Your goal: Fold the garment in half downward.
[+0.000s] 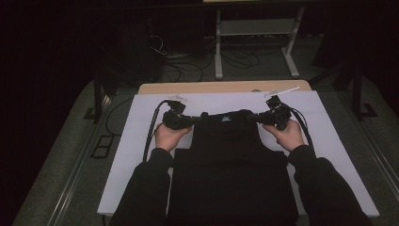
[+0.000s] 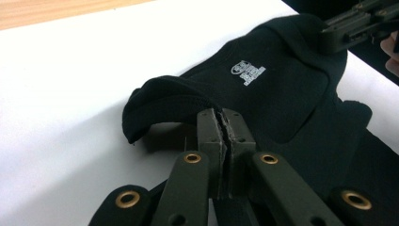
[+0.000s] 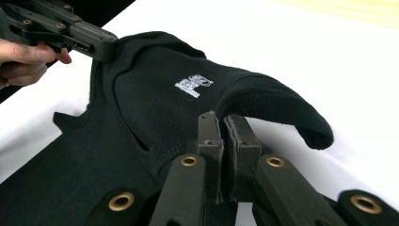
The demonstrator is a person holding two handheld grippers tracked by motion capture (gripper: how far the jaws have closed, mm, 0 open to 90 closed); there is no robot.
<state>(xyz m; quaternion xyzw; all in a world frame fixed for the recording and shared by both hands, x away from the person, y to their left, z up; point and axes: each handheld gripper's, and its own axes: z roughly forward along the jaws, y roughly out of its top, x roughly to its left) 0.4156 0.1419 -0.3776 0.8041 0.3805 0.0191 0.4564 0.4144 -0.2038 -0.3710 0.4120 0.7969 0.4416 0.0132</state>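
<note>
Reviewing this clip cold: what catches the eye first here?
A black garment lies spread down the middle of the white table cover, its top edge pinched at both shoulders. The left tool and right tool are each shut on that edge, one at either side of the collar. A small white logo sits just below the collar.

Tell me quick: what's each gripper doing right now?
Left gripper: shut on the black fabric garment, at its collar edge.
Right gripper: shut on the same garment.
</note>
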